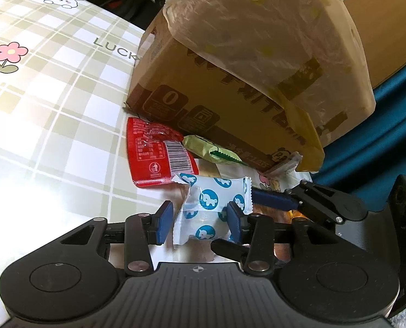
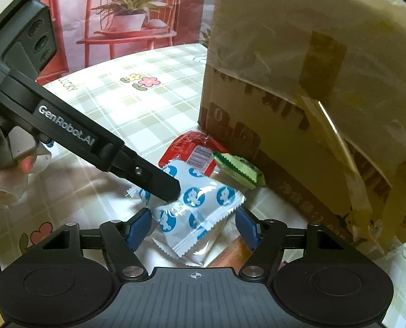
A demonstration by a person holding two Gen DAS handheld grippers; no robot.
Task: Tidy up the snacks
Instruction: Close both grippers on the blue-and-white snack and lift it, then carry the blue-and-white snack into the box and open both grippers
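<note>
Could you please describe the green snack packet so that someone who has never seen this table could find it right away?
Start at the big taped cardboard box standing on the checked tablecloth. Along its bottom edge lie three snacks; the green packet is the one lying right against the box. Unlike the red packet and the white packet with blue circles, it is pale green with a dark green zigzag end.

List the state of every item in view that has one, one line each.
Cardboard box: taped shut, upright on the table.
White-and-blue snack packet: sealed, crumpled, between both grippers' pads.
Red sachet: sealed, flat beside the box.
Green snack packet: sealed, against the box.
Left hand-held gripper: open around the packet.
Right hand-held gripper: open.
</note>
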